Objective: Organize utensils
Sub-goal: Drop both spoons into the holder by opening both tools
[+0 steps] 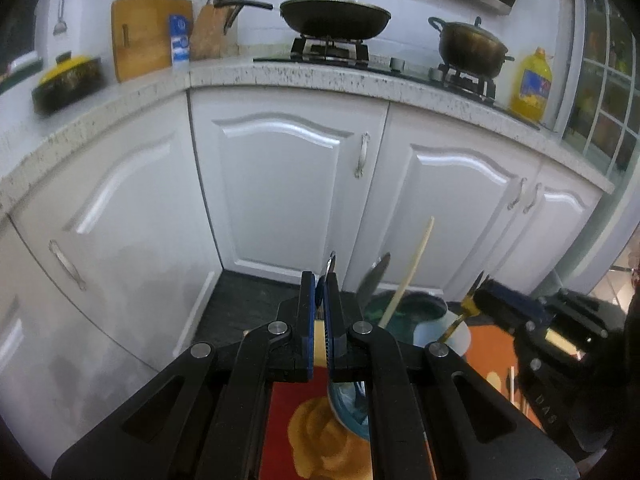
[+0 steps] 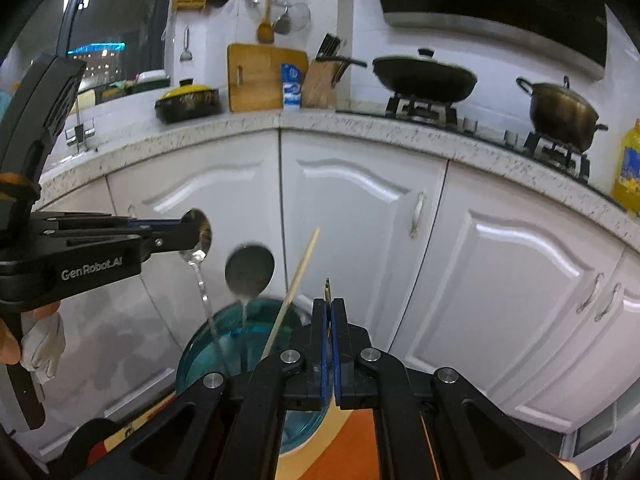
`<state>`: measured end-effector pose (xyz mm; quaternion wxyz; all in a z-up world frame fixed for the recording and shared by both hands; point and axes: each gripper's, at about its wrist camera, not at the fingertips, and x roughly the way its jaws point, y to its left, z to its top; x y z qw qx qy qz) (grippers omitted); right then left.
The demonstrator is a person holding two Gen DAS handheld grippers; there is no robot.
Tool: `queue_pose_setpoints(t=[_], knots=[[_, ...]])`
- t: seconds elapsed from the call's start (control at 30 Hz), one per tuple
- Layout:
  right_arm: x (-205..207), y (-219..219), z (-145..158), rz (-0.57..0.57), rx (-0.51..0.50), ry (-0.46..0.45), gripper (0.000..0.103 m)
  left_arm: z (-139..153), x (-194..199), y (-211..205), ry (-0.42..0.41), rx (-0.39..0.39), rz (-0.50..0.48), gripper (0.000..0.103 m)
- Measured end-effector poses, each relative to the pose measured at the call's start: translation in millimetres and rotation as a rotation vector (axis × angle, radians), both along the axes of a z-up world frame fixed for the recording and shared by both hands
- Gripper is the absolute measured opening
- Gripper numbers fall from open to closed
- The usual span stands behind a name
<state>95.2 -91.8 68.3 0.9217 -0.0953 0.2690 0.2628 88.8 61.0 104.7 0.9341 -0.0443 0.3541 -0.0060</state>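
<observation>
**Both grippers clamped on utensils above the bowl**

Your left gripper (image 2: 188, 236) was clenched on a metal spoon (image 2: 198, 240) by its bowl end, handle hanging into the teal bowl (image 2: 200, 360). Your right gripper (image 2: 329, 312) was clamped on a thin dark utensil (image 2: 328, 286). A ladle (image 2: 250, 270) and a wooden stick (image 2: 296, 284) stood in the bowl.

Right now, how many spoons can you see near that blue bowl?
2: one silver spoon clamped in the left gripper, one ladle spoon standing in the blue bowl. Others may be hidden.
</observation>
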Motion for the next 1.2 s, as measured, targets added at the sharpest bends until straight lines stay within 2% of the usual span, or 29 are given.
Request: queue_pose_setpoints(t=[0.23, 0.37, 0.43, 0.5, 0.57, 0.63, 0.7, 0.8, 1.0, 1.2], knots=[[-0.5, -4.1, -21.0, 0.011, 0.040, 0.106, 0.004, -7.8, -6.5, -7.8, 0.015, -0.011, 0.007, 0.003], [0.9, -10.3, -35.3, 0.027, 0.076, 0.208, 0.005, -8.4, -9.7, -9.1, 0.021, -0.030, 0.014, 0.003], [0.5, -15.0, -37.4, 0.032, 0.109, 0.241, 0.015, -8.1, -10.9, -7.7, 0.025, -0.046, 0.021, 0.004], [-4.0, -22.0, -33.7, 0.034, 0.144, 0.243, 0.023, -7.5, -11.9, -6.4, 0.032, -0.060, 0.025, 0.010], [-9.3, -27.9, -29.7, 0.028, 0.163, 0.237, 0.024, -7.0, -13.4, -6.0, 0.040, -0.077, 0.027, 0.027], [-14.6, -32.6, -25.1, 0.024, 0.172, 0.233, 0.024, -6.5, -16.5, -6.8, 0.039, -0.088, 0.023, 0.037], [-19.8, -37.0, -21.0, 0.018, 0.180, 0.228, 0.026, -5.7, -20.4, -8.7, 0.038, -0.085, 0.022, 0.039], [-28.1, -41.8, -15.2, 0.019, 0.200, 0.218, 0.035, -3.9, -25.7, -12.1, 0.042, -0.073, 0.027, 0.039], [-45.2, -40.0, -5.9, 0.017, 0.175, 0.180, 0.035, 4.3, -41.1, -18.8, 0.015, -0.037, 0.044, 0.039], [-55.9, -42.9, 2.7, 0.005, 0.194, 0.167, 0.037, 11.9, -54.8, -27.4, -0.014, -0.012, 0.047, 0.039]])
